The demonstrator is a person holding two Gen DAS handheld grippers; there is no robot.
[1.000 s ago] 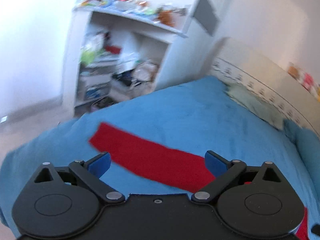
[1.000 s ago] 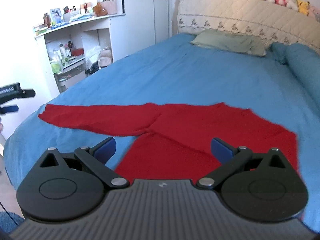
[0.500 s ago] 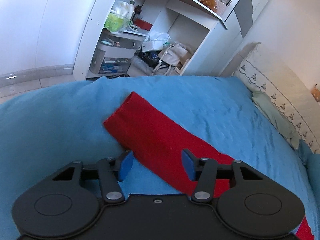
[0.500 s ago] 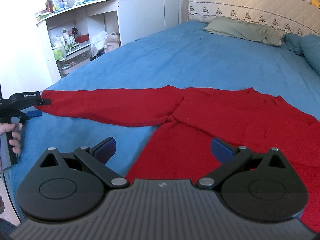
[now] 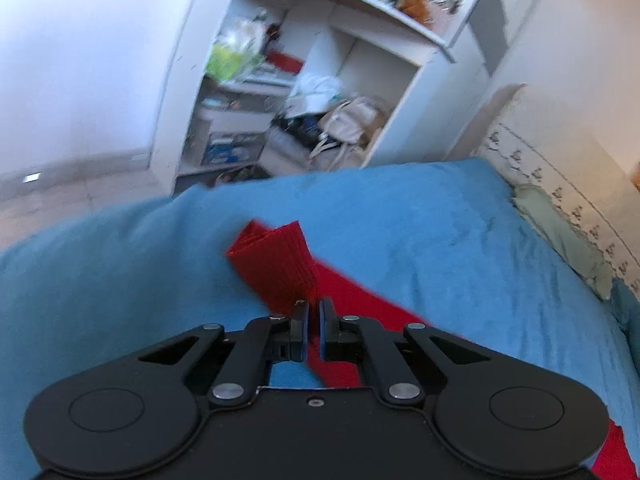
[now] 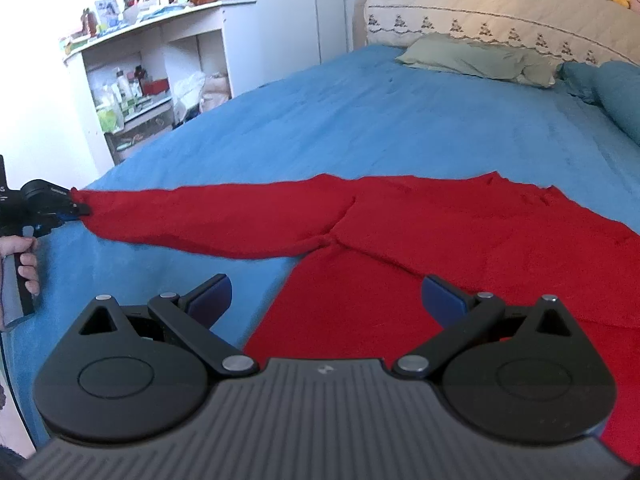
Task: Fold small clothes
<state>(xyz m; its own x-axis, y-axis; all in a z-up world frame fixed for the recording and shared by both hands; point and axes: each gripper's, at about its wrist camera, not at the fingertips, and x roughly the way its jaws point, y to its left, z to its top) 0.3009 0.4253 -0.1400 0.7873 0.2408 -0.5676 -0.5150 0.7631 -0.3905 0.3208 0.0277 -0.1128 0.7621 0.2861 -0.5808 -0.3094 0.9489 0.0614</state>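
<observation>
Red sweater (image 6: 440, 232) sleeve cuff pinched in left hand-held gripper (image 5: 314, 308).

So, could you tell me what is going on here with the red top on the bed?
A person is folding a red long-sleeved top spread on a blue bedspread. The left hand-held gripper is shut on the sleeve cuff, which is raised off the bed. The right hand-held gripper is open above the top's body, holding nothing.
</observation>
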